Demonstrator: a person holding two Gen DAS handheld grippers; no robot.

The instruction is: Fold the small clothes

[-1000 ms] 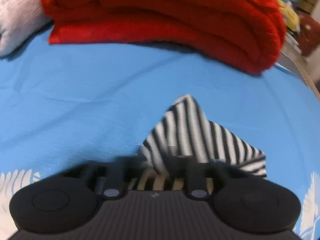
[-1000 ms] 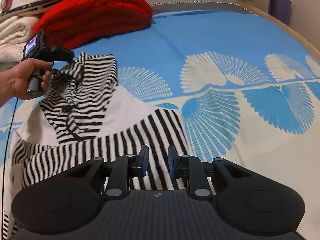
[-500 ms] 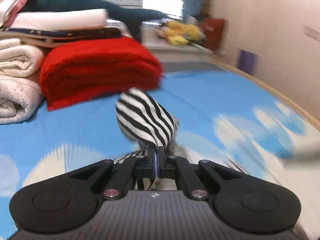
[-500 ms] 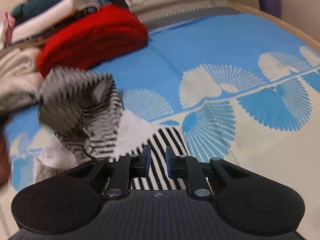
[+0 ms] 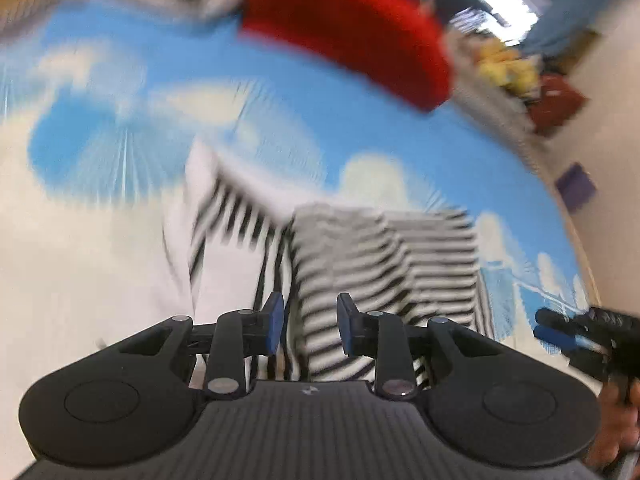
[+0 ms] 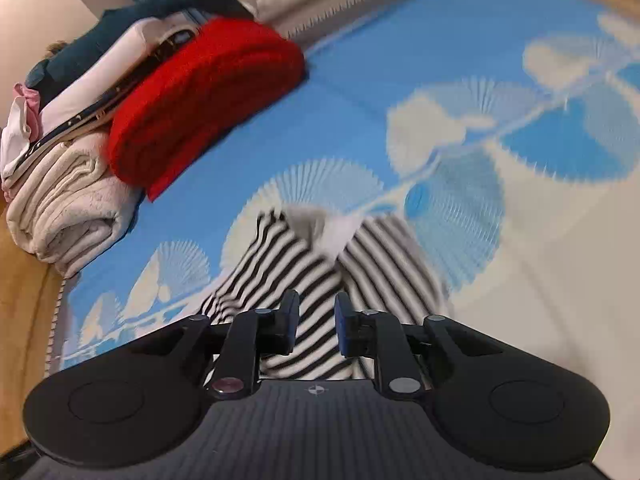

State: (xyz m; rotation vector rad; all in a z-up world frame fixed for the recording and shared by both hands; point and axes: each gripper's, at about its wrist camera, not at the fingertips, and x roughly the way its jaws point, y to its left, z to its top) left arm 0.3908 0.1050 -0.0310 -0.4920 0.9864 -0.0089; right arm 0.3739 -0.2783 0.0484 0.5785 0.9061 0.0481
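A black-and-white striped garment (image 5: 384,264) lies folded over itself on the blue and white bed cover (image 5: 120,280). My left gripper (image 5: 310,328) hovers above its near part. Its jaws are opening, and the cloth shows in the gap below them without the pads pressing on it. In the right wrist view the striped garment (image 6: 304,280) lies under my right gripper (image 6: 317,322). Those jaws are also opening, and nothing is pinched between them. At the right edge of the left wrist view the right gripper (image 5: 560,330) shows with blue pads, held by a hand (image 5: 616,424).
A folded red blanket (image 6: 200,100) lies at the far side of the bed beside a stack of pale folded towels (image 6: 68,208) and other linen. A wooden edge (image 6: 24,320) runs along the left. The left wrist view is blurred by motion.
The left gripper, shut on a striped fold before, swung across the garment and let go; the cloth now lies flat. The right gripper rolled and stayed over the garment.
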